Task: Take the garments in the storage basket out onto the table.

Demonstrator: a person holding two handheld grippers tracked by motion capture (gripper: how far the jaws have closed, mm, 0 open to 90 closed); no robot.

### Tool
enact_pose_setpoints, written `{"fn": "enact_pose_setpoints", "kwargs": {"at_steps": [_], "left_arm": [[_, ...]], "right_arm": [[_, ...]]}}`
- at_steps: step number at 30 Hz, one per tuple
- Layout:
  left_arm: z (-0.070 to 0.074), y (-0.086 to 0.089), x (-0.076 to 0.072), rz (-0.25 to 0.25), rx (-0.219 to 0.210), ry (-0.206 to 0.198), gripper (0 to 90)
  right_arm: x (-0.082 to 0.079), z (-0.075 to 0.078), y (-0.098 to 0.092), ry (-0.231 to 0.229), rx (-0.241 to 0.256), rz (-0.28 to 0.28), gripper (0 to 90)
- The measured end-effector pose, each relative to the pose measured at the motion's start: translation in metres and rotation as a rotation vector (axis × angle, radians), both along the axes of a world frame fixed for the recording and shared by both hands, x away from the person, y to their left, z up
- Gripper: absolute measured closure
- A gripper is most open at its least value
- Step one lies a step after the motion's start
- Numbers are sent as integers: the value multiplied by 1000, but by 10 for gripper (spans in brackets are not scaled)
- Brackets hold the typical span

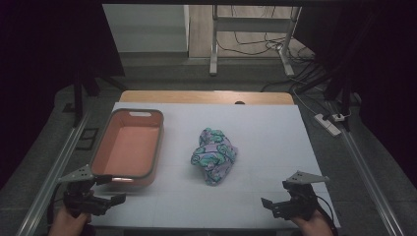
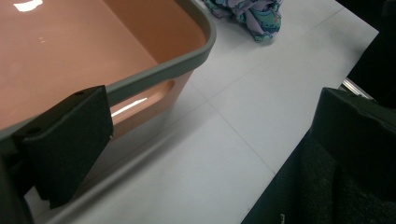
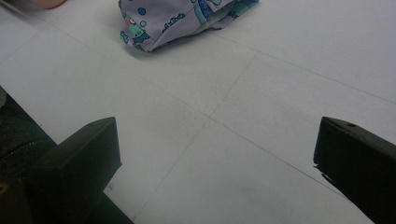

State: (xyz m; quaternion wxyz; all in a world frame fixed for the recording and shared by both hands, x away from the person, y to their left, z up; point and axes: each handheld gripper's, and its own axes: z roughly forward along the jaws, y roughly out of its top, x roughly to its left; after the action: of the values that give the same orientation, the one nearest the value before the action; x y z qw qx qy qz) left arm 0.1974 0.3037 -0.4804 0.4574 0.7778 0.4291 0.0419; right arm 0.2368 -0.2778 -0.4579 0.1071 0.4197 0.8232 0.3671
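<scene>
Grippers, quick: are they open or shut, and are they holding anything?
Left gripper: open, holding nothing, beside the pink tub.
Right gripper: open, holding nothing, short of the bunched cloth.

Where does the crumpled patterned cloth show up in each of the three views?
High view: the patterned cloth lies mid-table, right of the pink tub.
Left gripper view: cloth at the top edge, beyond the tub's corner.
Right gripper view: cloth at the top, left of centre.
Shared landmark: the white table sheet with its faint seams.
</scene>
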Motion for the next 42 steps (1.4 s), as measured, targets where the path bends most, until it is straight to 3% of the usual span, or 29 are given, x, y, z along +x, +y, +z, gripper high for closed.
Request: {"fn": "enact_pose_setpoints", "kwargs": {"at_steps": [7, 15, 21, 28, 42], "left_arm": [[1, 9, -9, 28, -19, -22, 0], [3, 14, -18, 62, 30, -41, 0], [3, 18, -23, 92, 74, -33, 0], [3, 22, -30, 112, 94, -31, 0], [2, 19, -35, 121, 176, 20, 0]], "right_arm": [[0, 0, 0, 0, 0, -2, 8], [0, 0, 0, 2, 3, -2, 8], [0, 0, 0, 3, 3, -2, 8], [0, 0, 1, 1, 1, -5, 8], [0, 0, 1, -4, -4, -2, 8]]}}
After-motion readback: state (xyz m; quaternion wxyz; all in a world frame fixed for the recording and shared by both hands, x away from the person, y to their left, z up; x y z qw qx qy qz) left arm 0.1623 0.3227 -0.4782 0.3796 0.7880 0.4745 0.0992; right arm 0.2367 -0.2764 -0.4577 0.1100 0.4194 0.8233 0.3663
